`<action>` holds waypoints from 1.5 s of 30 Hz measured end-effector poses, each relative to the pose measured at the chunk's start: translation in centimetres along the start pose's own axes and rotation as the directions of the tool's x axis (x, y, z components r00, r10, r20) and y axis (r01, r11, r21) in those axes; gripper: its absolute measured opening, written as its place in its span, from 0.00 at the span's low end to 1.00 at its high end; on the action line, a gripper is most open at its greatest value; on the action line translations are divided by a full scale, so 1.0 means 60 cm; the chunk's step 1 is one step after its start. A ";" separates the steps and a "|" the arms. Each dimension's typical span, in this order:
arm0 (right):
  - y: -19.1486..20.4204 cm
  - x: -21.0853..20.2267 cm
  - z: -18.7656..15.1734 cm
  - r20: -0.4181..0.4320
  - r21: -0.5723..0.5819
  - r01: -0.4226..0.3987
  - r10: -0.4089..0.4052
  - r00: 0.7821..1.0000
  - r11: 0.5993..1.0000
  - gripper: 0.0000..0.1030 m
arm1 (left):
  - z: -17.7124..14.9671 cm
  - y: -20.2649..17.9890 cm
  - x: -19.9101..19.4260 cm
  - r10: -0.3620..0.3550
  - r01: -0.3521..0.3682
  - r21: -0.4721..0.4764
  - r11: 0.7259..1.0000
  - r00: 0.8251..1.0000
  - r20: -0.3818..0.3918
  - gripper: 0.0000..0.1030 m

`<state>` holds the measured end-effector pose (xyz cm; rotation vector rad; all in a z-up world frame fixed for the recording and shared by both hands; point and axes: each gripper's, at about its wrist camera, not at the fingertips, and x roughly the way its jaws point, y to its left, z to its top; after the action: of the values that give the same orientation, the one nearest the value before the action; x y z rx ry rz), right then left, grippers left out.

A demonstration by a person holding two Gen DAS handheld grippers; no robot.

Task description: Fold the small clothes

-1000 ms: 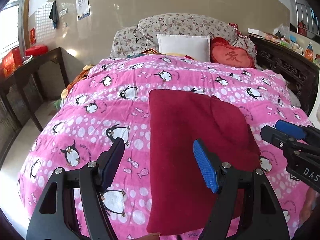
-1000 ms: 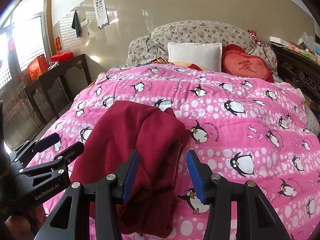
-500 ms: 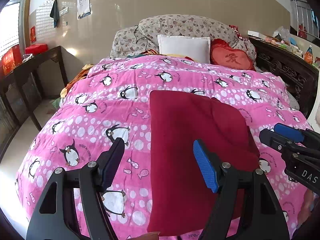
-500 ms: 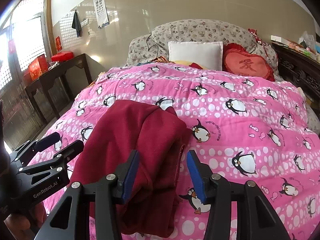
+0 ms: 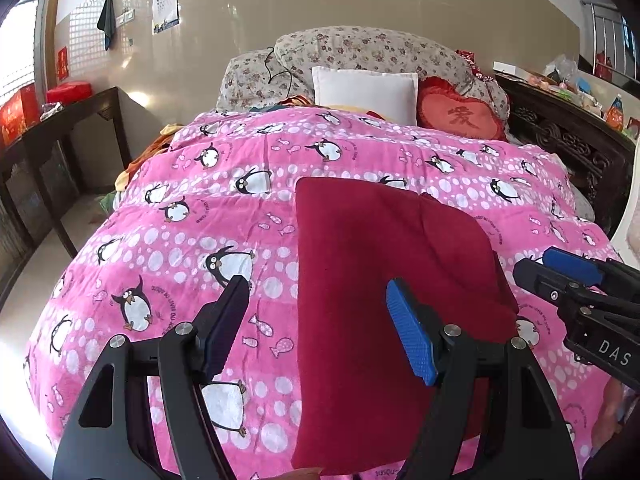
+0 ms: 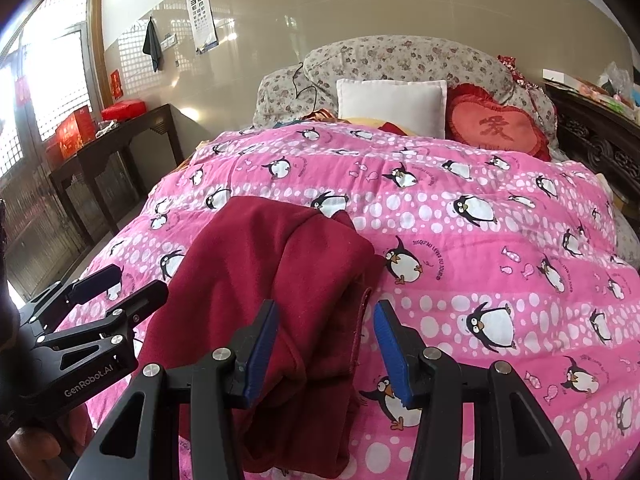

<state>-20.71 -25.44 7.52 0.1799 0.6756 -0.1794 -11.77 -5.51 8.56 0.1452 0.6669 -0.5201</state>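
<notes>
two grippers are hovering open and empty, left gripper (image 5: 316,312) wide, right gripper (image 6: 324,332) narrower, over the soft, limp red garment (image 5: 384,280) lying on the bed's pink quilt (image 5: 200,240); near corners look easiest to pinch.

The dark red garment (image 5: 384,280) is matt, fleecy cloth lying on a soft printed cotton quilt (image 5: 224,184); beyond the quilt, the tiled wall (image 5: 360,4) looks glossy.
</notes>
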 end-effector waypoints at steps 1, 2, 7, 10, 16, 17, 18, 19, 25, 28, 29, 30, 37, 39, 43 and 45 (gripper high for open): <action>0.000 0.000 0.000 -0.002 0.003 -0.007 0.007 1.000 1.000 0.46 | 0.000 0.000 0.000 0.002 -0.002 0.001 1.000 1.000 -0.001 0.70; 0.001 0.000 -0.001 -0.002 0.005 -0.009 0.009 1.000 1.000 0.46 | 0.000 -0.001 0.001 0.003 -0.003 0.003 1.000 1.000 -0.003 0.70; 0.001 -0.001 -0.001 0.002 -0.003 0.010 -0.010 1.000 1.000 0.46 | -0.002 -0.002 0.005 -0.002 0.002 -0.001 1.000 1.000 -0.008 0.70; 0.000 0.000 -0.001 -0.001 0.006 0.002 -0.002 1.000 1.000 0.46 | -0.003 -0.003 0.006 -0.002 0.002 0.002 1.000 1.000 -0.007 0.70; 0.001 0.000 -0.001 -0.004 0.002 -0.001 0.001 1.000 1.000 0.46 | -0.003 -0.001 0.007 -0.007 0.007 -0.006 1.000 1.000 -0.010 0.70; 0.001 0.000 0.000 -0.004 0.000 0.001 -0.001 1.000 1.000 0.46 | -0.003 -0.001 0.007 -0.006 0.006 -0.003 1.000 1.000 -0.011 0.70; 0.002 0.000 0.000 -0.004 -0.001 0.001 -0.001 1.000 1.000 0.46 | -0.003 -0.002 0.007 -0.005 0.005 -0.001 1.000 1.000 -0.011 0.70; 0.003 0.000 0.001 -0.004 -0.001 0.000 0.000 1.000 1.000 0.46 | -0.004 -0.002 0.007 -0.004 0.004 0.001 1.000 1.000 -0.012 0.70; 0.008 0.001 0.002 -0.005 -0.005 -0.001 0.001 1.000 1.000 0.46 | -0.002 0.000 0.007 -0.007 0.007 -0.001 1.000 1.000 -0.012 0.70; 0.010 0.002 0.003 -0.006 -0.006 -0.003 0.003 1.000 1.000 0.46 | -0.002 0.000 0.007 -0.006 0.006 -0.001 1.000 1.000 -0.011 0.70; 0.010 0.002 0.003 -0.007 -0.005 -0.004 0.004 1.000 1.000 0.46 | -0.002 0.000 0.008 -0.007 0.007 -0.002 1.000 1.000 -0.011 0.70; 0.010 0.003 0.003 -0.007 -0.004 -0.005 0.005 1.000 1.000 0.46 | -0.003 -0.001 0.008 -0.009 0.009 -0.002 1.000 1.000 -0.013 0.70; 0.011 0.004 0.002 -0.006 -0.001 -0.007 0.006 1.000 1.000 0.46 | -0.003 0.001 0.008 -0.009 0.009 -0.002 1.000 1.000 -0.014 0.70; 0.011 0.004 0.002 -0.006 0.000 -0.006 0.006 1.000 1.000 0.46 | -0.004 0.000 0.008 -0.008 0.008 0.000 1.000 1.000 -0.014 0.70; 0.011 0.004 0.002 -0.006 -0.001 -0.007 0.007 1.000 1.000 0.46 | -0.004 0.000 0.008 -0.009 0.009 0.001 1.000 1.000 -0.015 0.70; 0.010 0.004 0.002 -0.006 0.000 -0.008 0.008 1.000 1.000 0.46 | -0.004 0.000 0.008 -0.008 0.008 0.000 1.000 1.000 -0.014 0.70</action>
<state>-20.35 -24.89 7.55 0.1831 0.6806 -0.1711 -11.58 -5.63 8.07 0.1463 0.6817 -0.5267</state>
